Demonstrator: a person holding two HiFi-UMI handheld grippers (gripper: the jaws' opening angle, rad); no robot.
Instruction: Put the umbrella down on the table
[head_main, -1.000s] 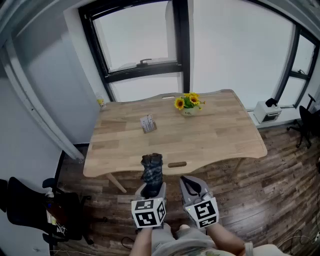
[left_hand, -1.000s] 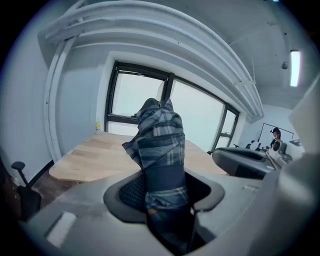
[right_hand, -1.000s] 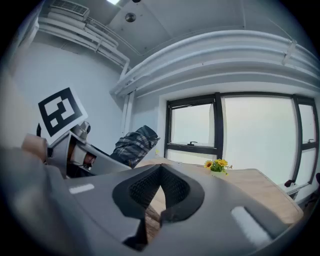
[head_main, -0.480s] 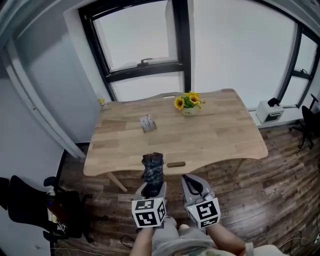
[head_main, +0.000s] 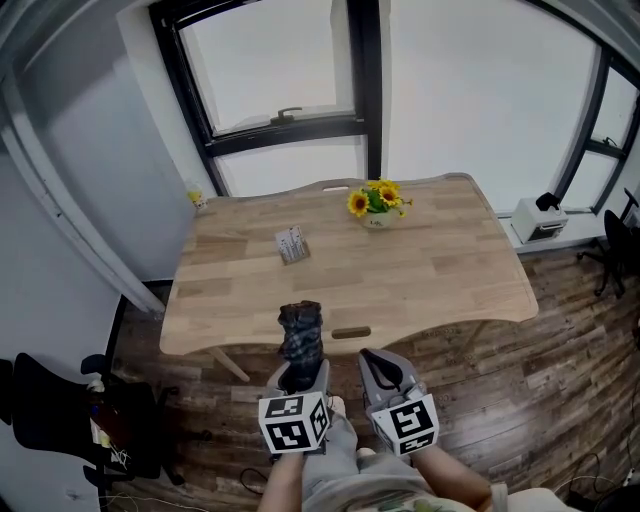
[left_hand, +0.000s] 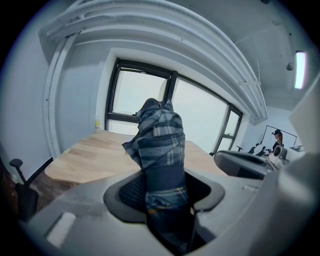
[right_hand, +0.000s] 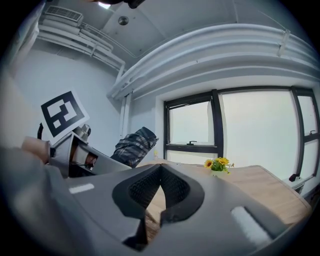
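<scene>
While the person stands at the near edge of the wooden surface (head_main: 430, 270), the head view shows both tools held side by side low in front of the body. The left tool (head_main: 300, 368) is clamped on a folded plaid umbrella (head_main: 302, 335), which sticks out ahead of its tips toward the edge of the surface and does not lie on it. Just to its right, the right tool (head_main: 377, 362) has its tips together and carries nothing. Far ahead of both tools stands a small pot of sunflowers (head_main: 377, 203), and a little card stand (head_main: 292, 245) sits ahead and slightly left.

Looking along the left tool (left_hand: 161, 186), the pads press on the dark lower part of the umbrella (left_hand: 159, 145), whose bundled cloth rises straight out from between them. The surface (left_hand: 95, 155) spreads out beyond it, and the right tool (left_hand: 240, 165) shows just to the right.

Looking along the right tool (right_hand: 159, 187), the pads meet at their tips with only bare wood seen in the gap behind. To its left, the left tool (right_hand: 75, 150) points the umbrella (right_hand: 134, 145) up and forward. The sunflowers (right_hand: 216, 163) stand ahead on the surface (right_hand: 260, 185).
</scene>
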